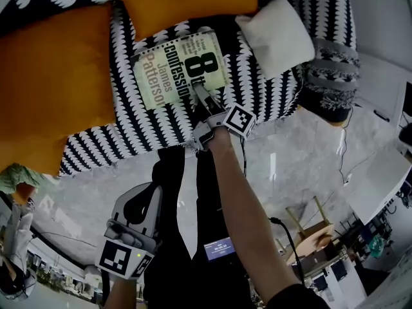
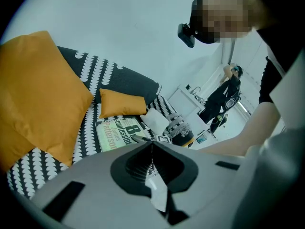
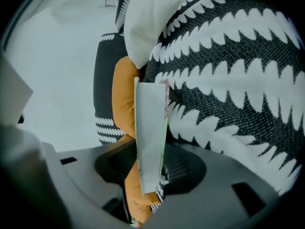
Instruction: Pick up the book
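Observation:
The book (image 1: 174, 69), a pale green paperback with large black print, lies flat on the black-and-white patterned sofa seat (image 1: 103, 140). My right gripper (image 1: 201, 95) reaches onto the book's near edge. In the right gripper view the book (image 3: 150, 132) stands edge-on between the jaws of the right gripper (image 3: 152, 163), with a strip of orange cushion showing beside it, so the pads do not clamp it. My left gripper (image 1: 143, 195) hangs low by the person's side, well short of the sofa. The left gripper (image 2: 152, 144) has its jaws together, and the book (image 2: 116, 132) lies far ahead of it.
A large orange cushion (image 1: 51, 89) lies left of the book, a smaller orange one (image 1: 187, 2) behind it and a white one (image 1: 277, 34) to its right. A patterned sofa arm (image 1: 328, 76) ends the seat. A wooden stool (image 1: 315, 227) stands on the marble floor (image 1: 290, 166).

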